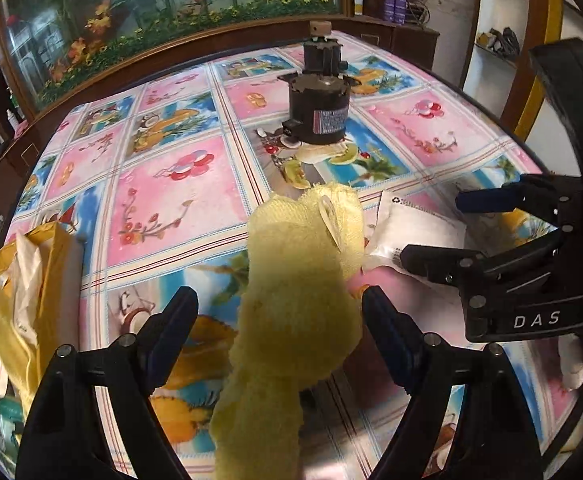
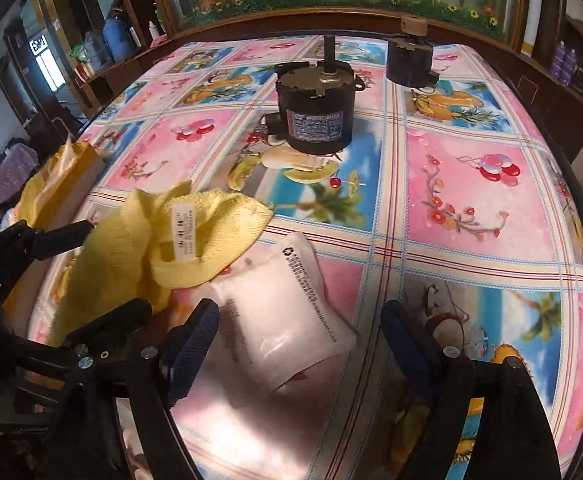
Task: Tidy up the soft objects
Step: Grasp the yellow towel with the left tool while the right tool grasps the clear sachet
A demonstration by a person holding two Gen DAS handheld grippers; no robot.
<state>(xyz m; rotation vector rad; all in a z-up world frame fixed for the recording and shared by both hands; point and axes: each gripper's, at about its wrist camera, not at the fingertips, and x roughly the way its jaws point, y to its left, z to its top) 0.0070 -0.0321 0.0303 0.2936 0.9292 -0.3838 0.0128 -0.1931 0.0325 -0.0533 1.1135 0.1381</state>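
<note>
Across the fruit-print tablecloth (image 2: 471,184), your left gripper (image 1: 279,336) gapes around the yellow towel (image 1: 299,280); your right gripper (image 2: 299,344) stands wide over the white pouch (image 2: 279,320).

Bright daylight, heavy fisheye bend, dark corners.
Glare on tablecloth (image 2: 251,420) near bottom (washed-out white); towel (image 1: 291,320) blurred close to lens.

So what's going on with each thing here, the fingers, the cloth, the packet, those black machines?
Left gripper: open, fingers either side of the cloth, not pinching.
Right gripper: open, fingers either side of the packet.
Yellow cloth: crumpled, label showing, its corner overlapping the packet.
White packet: sealed, lying flat on the table.
Near black motor: upright, shaft up.
Far black motor: upright.
Yellow bag: slumped at the table's edge.
</note>
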